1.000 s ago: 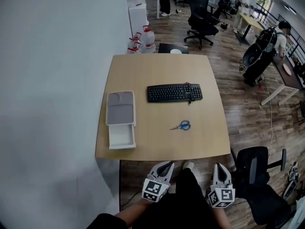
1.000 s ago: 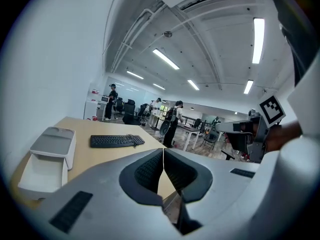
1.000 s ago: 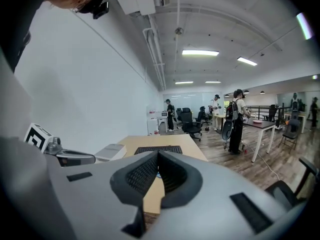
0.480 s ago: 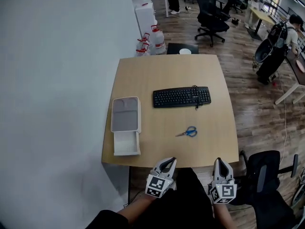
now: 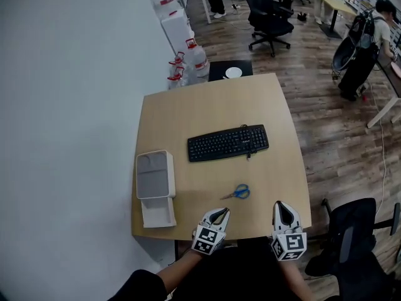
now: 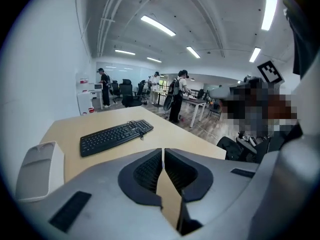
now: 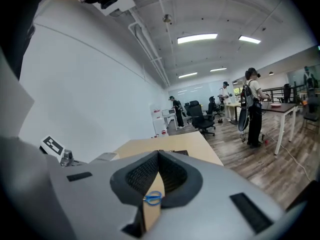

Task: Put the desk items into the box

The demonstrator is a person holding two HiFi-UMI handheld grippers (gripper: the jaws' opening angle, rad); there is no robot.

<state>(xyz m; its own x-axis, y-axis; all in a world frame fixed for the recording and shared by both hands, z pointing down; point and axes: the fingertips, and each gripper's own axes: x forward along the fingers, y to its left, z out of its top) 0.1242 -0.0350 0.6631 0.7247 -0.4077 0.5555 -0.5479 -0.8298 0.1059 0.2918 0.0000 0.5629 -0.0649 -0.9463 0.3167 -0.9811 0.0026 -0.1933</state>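
approach step, nothing boxed yet. left hand-held gripper (image 5: 218, 214) and right hand-held gripper (image 5: 280, 207): jaws pressed together, empty. next: spread jaws over scissors (image 5: 237, 192), carry to box (image 5: 158, 225).

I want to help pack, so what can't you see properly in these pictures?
- Inside of the box: the left gripper view shows only its outside.
- Scissors: in the right gripper view the right tongs hide most of them; only the blue handles show.
- Letters on the keyboard: too small to read in the head view.
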